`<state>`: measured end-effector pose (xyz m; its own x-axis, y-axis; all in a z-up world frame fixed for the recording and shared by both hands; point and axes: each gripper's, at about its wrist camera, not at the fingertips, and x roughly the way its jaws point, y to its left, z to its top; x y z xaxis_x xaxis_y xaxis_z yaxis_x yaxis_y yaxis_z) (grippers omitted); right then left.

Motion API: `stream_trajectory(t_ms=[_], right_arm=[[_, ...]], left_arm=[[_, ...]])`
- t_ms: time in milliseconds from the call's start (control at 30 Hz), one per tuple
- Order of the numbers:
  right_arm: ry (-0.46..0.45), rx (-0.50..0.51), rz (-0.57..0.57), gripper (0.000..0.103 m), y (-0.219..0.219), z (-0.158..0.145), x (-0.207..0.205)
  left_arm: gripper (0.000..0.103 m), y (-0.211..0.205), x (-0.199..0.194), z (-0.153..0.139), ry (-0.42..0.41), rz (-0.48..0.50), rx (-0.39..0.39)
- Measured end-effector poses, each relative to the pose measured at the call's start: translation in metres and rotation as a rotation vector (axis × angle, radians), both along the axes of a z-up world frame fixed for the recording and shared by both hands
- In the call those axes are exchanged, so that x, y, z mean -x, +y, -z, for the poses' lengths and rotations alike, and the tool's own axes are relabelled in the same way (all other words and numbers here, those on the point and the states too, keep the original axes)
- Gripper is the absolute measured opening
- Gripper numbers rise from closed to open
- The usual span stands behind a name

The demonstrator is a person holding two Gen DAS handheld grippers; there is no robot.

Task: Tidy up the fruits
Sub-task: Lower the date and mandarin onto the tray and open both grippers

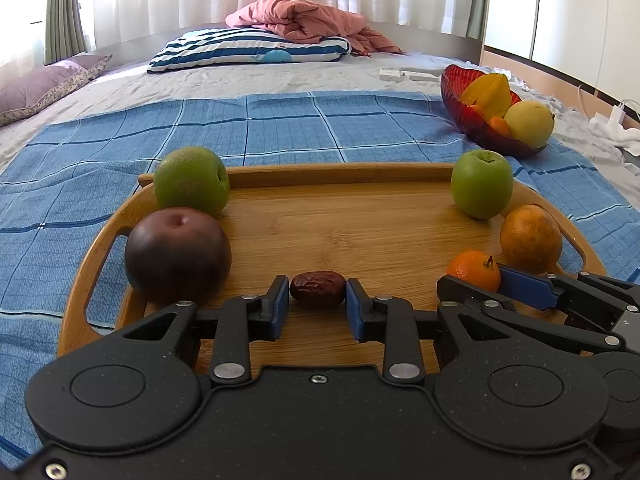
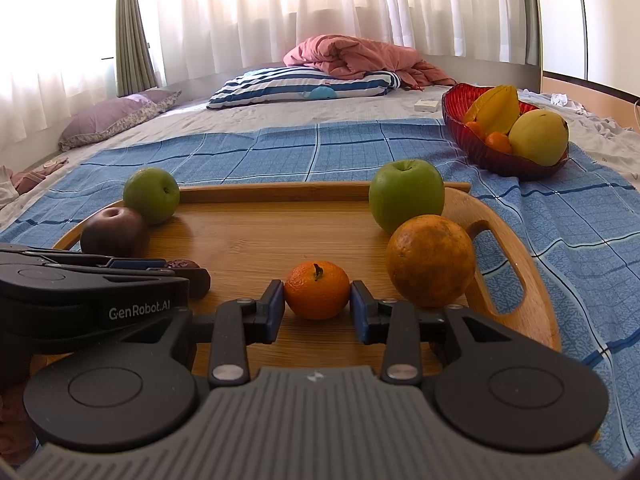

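Observation:
A wooden tray [image 1: 360,172] lies on a blue checked cloth. A wrinkled brown date [image 1: 317,289] rests on the tray's front, and my left gripper [image 1: 317,304] is shut on it, both blue pads touching its ends. My right gripper [image 2: 318,306] brackets a small mandarin [image 2: 317,290] that sits on the tray. Its left pad meets the peel and a thin gap shows at the right pad, so it stands open. Also on the tray are two green apples [image 1: 191,186] [image 1: 482,183], a dark red apple [image 1: 178,254] and a large orange [image 2: 430,260].
A red glass bowl [image 2: 456,120] stands on the cloth at the back right and holds a starfruit, a yellow pear and small mandarins. Pillows and a pink quilt [image 1: 304,20] lie further back on the bed. The two grippers sit side by side, close together.

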<state>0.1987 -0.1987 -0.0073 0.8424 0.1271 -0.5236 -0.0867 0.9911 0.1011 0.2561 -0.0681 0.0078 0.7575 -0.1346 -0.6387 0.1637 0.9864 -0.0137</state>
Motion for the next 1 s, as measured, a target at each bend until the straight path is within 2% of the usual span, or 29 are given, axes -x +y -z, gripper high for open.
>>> stream_trajectory(t_ms=[633, 933, 1000], right_arm=[[-0.011, -0.041, 0.001, 0.047, -0.007, -0.005, 0.007], [-0.041, -0.048, 0.002, 0.058, -0.01, -0.013, 0.018], [-0.05, -0.047, 0.002, 0.061, -0.01, -0.016, 0.021]], left_arm=[[0.053, 0.009, 0.002, -0.007, 0.016, -0.015, 0.03], [0.066, 0.015, 0.014, -0.018, -0.012, -0.025, 0.032], [0.071, 0.017, 0.018, -0.022, -0.021, -0.029, 0.032]])
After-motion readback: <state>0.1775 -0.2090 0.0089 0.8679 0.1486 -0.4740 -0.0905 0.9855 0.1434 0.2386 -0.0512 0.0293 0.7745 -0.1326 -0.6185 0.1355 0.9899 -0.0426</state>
